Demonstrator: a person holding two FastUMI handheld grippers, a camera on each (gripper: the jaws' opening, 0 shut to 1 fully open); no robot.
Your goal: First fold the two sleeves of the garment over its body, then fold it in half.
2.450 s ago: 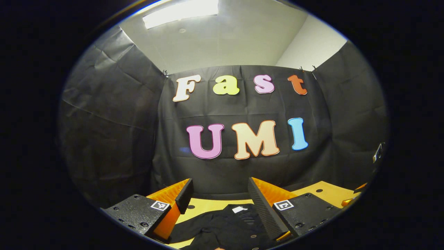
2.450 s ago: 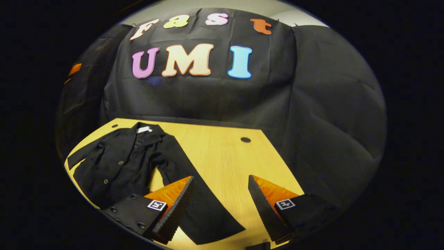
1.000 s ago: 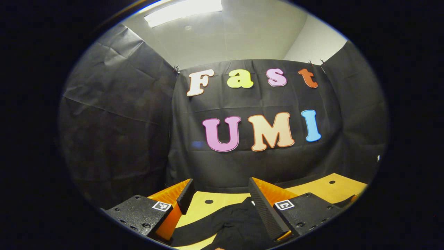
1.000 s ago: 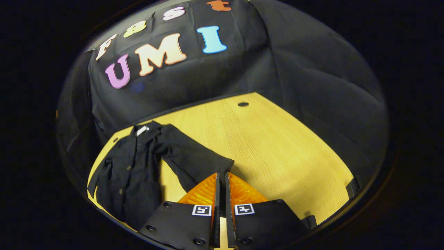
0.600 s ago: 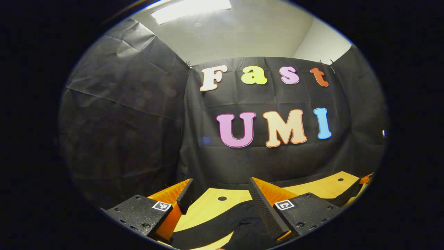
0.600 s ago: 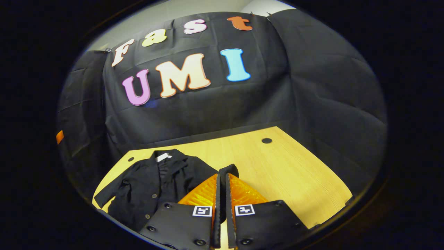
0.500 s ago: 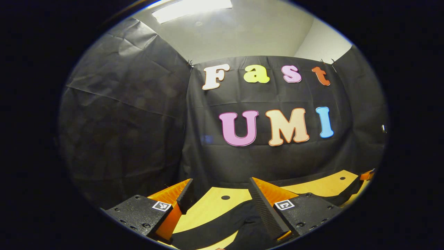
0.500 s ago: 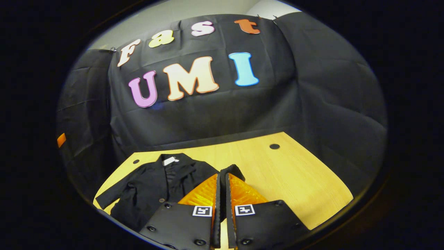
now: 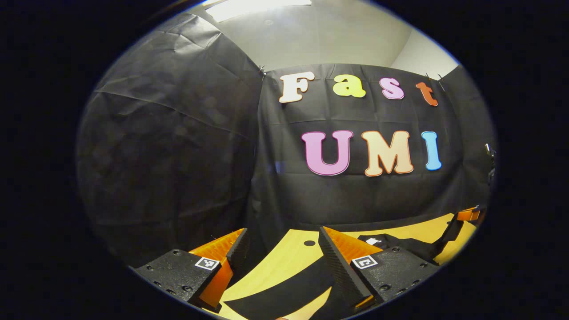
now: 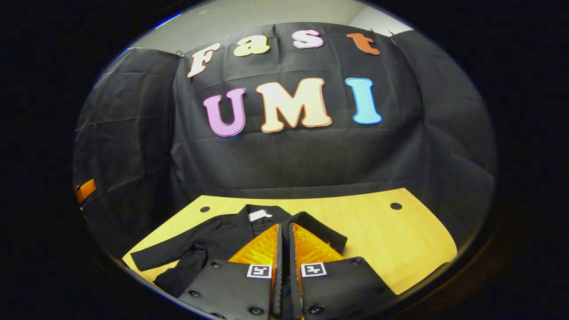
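You are pinching the jacket's [image 10: 209,240] right sleeve [image 10: 318,231] in the right hand-held gripper [image 10: 284,249], lifting it over the body on the tabletop [image 10: 400,240]. Left hand-held gripper [image 9: 280,258] is gaping wide above the other sleeve [image 9: 289,289]. Thin bite risks slipping; sleeve may bunch.

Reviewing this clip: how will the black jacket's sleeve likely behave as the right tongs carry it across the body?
Probably floppy: the sleeve already bends over in the right tongs, so the rest should trail limp. Likely light, since a narrow pinch lifts it. The jacket lies flat on the smooth wooden table, so it may slide if pulled hard.
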